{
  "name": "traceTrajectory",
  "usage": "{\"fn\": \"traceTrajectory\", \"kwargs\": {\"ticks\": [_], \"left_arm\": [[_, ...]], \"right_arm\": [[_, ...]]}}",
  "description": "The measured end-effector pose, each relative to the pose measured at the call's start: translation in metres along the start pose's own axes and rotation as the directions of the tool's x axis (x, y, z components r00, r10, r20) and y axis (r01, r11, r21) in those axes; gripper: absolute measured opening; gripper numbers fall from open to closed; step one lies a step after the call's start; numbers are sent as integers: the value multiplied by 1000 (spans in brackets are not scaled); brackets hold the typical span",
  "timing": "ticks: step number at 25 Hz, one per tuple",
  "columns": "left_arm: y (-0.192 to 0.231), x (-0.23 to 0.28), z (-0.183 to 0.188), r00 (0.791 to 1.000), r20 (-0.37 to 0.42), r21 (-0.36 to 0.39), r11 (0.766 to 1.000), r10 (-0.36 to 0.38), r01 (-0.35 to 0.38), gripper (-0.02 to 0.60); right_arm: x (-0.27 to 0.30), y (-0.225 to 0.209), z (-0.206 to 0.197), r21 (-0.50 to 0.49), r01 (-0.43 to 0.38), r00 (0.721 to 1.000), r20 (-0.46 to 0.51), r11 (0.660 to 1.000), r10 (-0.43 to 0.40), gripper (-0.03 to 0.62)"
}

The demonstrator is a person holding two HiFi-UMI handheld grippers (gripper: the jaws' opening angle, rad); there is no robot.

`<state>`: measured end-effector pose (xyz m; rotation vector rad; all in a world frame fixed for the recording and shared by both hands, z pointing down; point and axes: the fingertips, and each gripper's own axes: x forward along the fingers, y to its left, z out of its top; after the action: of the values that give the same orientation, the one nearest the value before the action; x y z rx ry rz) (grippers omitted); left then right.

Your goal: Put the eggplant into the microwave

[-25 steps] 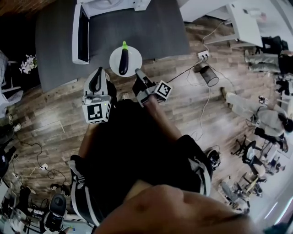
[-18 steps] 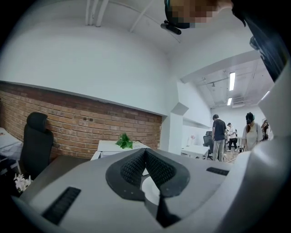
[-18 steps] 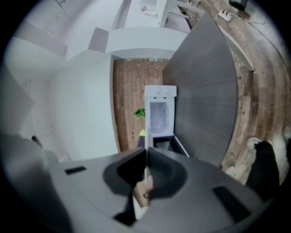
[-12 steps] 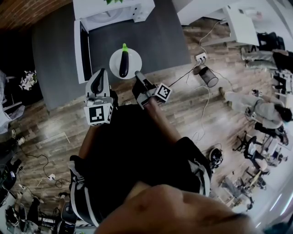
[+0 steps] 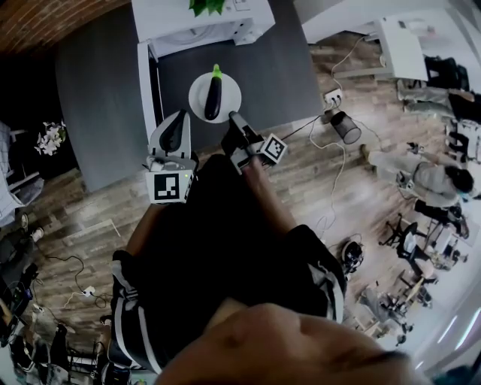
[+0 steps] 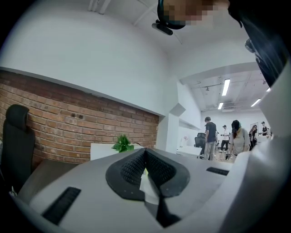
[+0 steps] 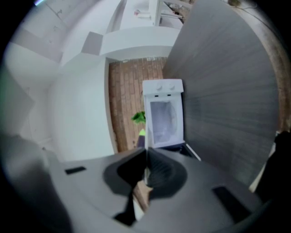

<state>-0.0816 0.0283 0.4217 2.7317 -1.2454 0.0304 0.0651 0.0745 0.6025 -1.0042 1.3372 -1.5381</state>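
A dark purple eggplant (image 5: 214, 96) with a green stem lies on a white plate (image 5: 195, 94) near the front edge of the grey table (image 5: 278, 68). Behind the plate stands the white microwave (image 5: 203, 22), its door (image 5: 146, 79) swung open to the left. My left gripper (image 5: 179, 119) is shut and empty, just left of the plate. Also shut and empty, my right gripper (image 5: 232, 117) has its tip at the plate's near right rim. The right gripper view shows the open microwave (image 7: 163, 113) and the eggplant's green tip (image 7: 142, 133) beyond the closed jaws.
A green plant (image 5: 204, 6) sits on top of the microwave. A black chair (image 6: 16, 136) stands by the brick wall. On the wooden floor to the right lie cables, a power strip (image 5: 331, 96) and a black bin (image 5: 346, 126). People stand far off at the right.
The head view has shifted, and more of the microwave shows at the top. My left gripper has come a little nearer the plate. Both grippers stay shut.
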Motion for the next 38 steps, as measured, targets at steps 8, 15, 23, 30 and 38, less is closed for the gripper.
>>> {"fn": "traceTrajectory", "kwargs": {"ticks": [8, 15, 23, 30, 38], "left_arm": [[22, 13, 2, 999, 0, -20, 999, 36, -36, 35], [34, 30, 6, 989, 14, -15, 989, 150, -150, 35], [30, 53, 4, 967, 16, -15, 967, 255, -255, 35], [26, 67, 5, 958, 24, -9, 959, 285, -285, 35], [27, 76, 7, 959, 27, 3, 960, 281, -282, 35]], "right_arm": [[37, -10, 9, 14, 21, 999, -27, 1000, -20, 35], [63, -14, 31, -19, 46, 992, -113, 999, -48, 35], [90, -29, 64, -40, 58, 977, -202, 998, -65, 35], [106, -43, 84, -88, 83, 967, -234, 993, -101, 35], [131, -66, 96, -77, 86, 966, -237, 993, -102, 36]]}}
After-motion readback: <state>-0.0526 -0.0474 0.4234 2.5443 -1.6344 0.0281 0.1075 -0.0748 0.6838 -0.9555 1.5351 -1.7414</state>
